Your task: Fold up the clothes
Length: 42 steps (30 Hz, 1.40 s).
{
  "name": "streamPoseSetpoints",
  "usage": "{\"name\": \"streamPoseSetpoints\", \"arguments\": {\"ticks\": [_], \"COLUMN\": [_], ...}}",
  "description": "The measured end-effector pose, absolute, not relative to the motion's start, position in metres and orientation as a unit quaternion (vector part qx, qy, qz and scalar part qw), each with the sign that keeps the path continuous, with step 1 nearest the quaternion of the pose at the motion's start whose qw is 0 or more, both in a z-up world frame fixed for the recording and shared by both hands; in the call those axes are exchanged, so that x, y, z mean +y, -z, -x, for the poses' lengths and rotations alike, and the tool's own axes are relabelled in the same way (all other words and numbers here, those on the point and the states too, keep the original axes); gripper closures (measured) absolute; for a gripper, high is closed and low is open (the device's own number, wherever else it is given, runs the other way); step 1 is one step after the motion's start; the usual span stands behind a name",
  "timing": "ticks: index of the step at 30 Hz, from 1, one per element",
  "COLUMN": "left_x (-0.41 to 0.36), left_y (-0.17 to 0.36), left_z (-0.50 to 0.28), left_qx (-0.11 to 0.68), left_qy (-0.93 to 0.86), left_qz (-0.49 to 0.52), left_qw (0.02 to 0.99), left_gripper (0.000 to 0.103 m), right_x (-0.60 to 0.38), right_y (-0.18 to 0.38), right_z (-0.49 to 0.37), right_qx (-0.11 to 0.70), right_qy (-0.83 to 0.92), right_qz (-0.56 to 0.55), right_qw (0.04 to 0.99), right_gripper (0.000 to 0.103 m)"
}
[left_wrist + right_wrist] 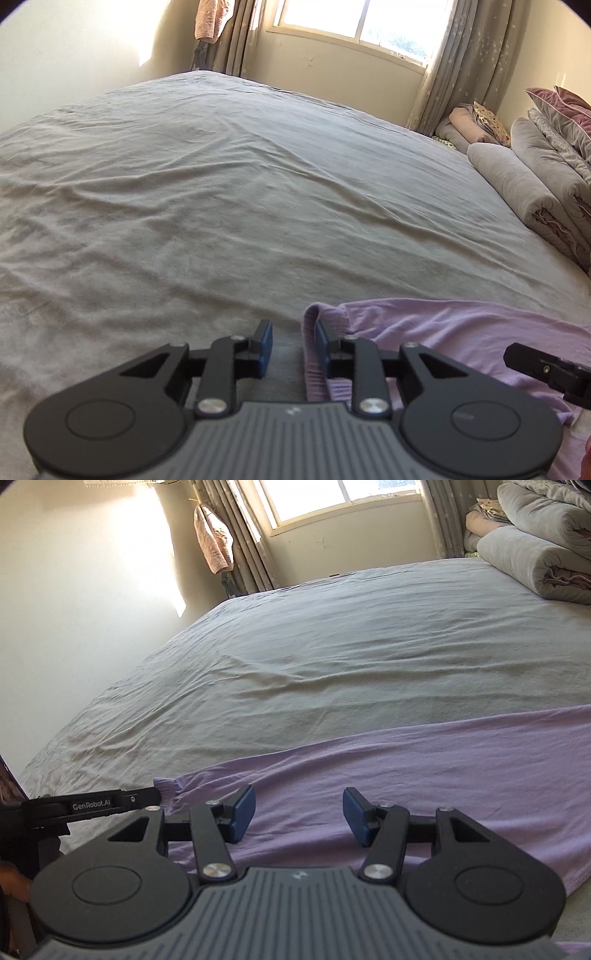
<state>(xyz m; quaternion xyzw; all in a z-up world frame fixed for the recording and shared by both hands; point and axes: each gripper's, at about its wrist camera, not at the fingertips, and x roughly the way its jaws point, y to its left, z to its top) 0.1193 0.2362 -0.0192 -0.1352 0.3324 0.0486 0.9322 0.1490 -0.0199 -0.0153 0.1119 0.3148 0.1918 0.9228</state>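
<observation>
Lilac garment flat at the near edge of the bed, neither gripper holding it.

The left gripper (290, 345) has its jaws narrowly parted, the ribbed cuff (312, 332) beside the right pad, unpinched; closing here may catch only the edge, or the sheet (258, 184) beneath. The right gripper (299, 818), jaws spread, hovers over the garment (424, 760); an uneven lift could skew the fold. Rolled bedding (532, 565) lies well apart.

Matt lilac cloth garment (424, 775), wrinkled bedsheet (221, 184)
</observation>
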Motion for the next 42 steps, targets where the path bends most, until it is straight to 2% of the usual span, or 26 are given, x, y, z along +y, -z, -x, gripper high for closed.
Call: {"name": "streamPoseSetpoints", "arguments": {"ticks": [5, 11, 17, 25, 31, 38, 42], "left_x": [0.238, 0.216, 0.204, 0.208, 0.208, 0.206, 0.199], "left_y": [0.007, 0.004, 0.022, 0.026, 0.025, 0.014, 0.005], "left_z": [-0.112, -0.113, -0.121, -0.120, -0.119, -0.115, -0.111], "left_qx": [0.309, 0.298, 0.333, 0.336, 0.336, 0.320, 0.313], "left_qy": [-0.036, 0.024, 0.015, 0.014, 0.008, 0.007, 0.015], "left_qz": [0.149, 0.123, 0.090, 0.099, 0.099, 0.103, 0.096], "left_qw": [0.939, 0.946, 0.939, 0.936, 0.937, 0.942, 0.945], "left_gripper": [0.079, 0.082, 0.082, 0.082, 0.081, 0.070, 0.068], "right_x": [-0.005, 0.026, 0.054, 0.077, 0.079, 0.053, 0.034], "right_y": [0.015, 0.017, 0.032, 0.035, 0.032, 0.016, 0.010], "right_z": [-0.158, -0.172, -0.187, -0.201, -0.210, -0.197, -0.186], "right_qx": [0.313, 0.320, 0.337, 0.318, 0.305, 0.300, 0.308], "right_qy": [-0.210, -0.242, -0.245, -0.247, -0.248, -0.226, -0.217], "right_qz": [-0.097, -0.049, 0.005, 0.073, 0.077, 0.056, 0.050], "right_qw": [0.921, 0.915, 0.909, 0.913, 0.916, 0.925, 0.925], "right_gripper": [0.047, 0.065, 0.071, 0.071, 0.071, 0.065, 0.061]}}
